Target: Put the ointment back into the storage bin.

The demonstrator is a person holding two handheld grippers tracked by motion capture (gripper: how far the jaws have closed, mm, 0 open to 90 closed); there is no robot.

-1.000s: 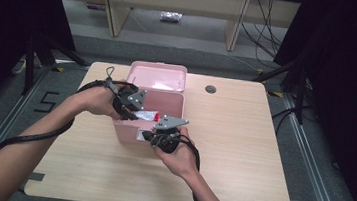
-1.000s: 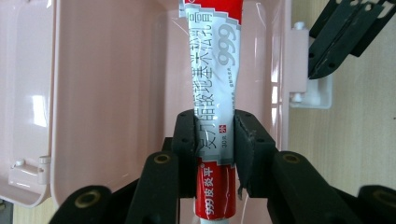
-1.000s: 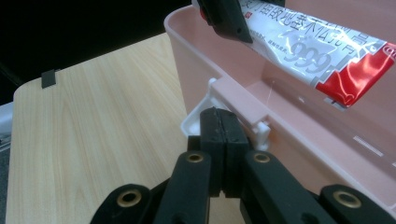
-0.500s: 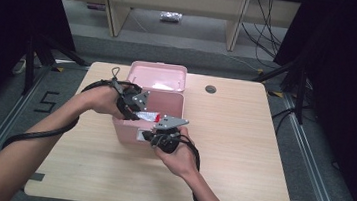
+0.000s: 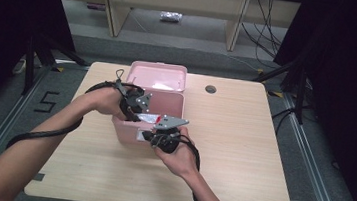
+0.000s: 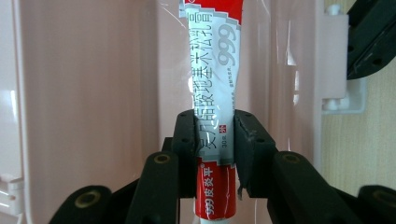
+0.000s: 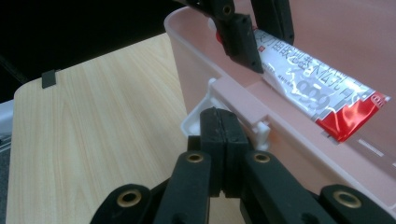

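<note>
1. Pink plastic makes up the rectangular storage box [image 5: 156,128] that stands with its hinged lid [image 5: 158,75] thrown back, on the pale wood-grain counter [image 5: 241,152], towards the far left of the middle.
2. The left tongs [image 5: 140,115] reach in over the box's left rim in the high view, and the person's left forearm comes up from the lower left corner.
3. In the left gripper view those tongs [image 6: 215,140] are clamped on a white and red ointment tube with grey printed characters [image 6: 217,84]; the two black pads press on its sides near the red band, a little above the lower end.
4. The tube runs straight away from the camera there, over the pink inside of the box [image 6: 93,93], its far red end against the box wall.
5. In the right gripper view the same tube [image 7: 317,98] lies slanted just above the box's near rim [image 7: 261,112], with the left tongs' pad on its upper end and its crimped red end hanging free.
6. The right tongs [image 7: 219,135] are closed tight, pad against pad with nothing between them, just outside the box's near wall beside the small white latch [image 7: 198,123].
7. In the high view the right tongs [image 5: 160,135] sit at the front wall of the box, with the right hand [image 5: 178,156] behind them.
</note>
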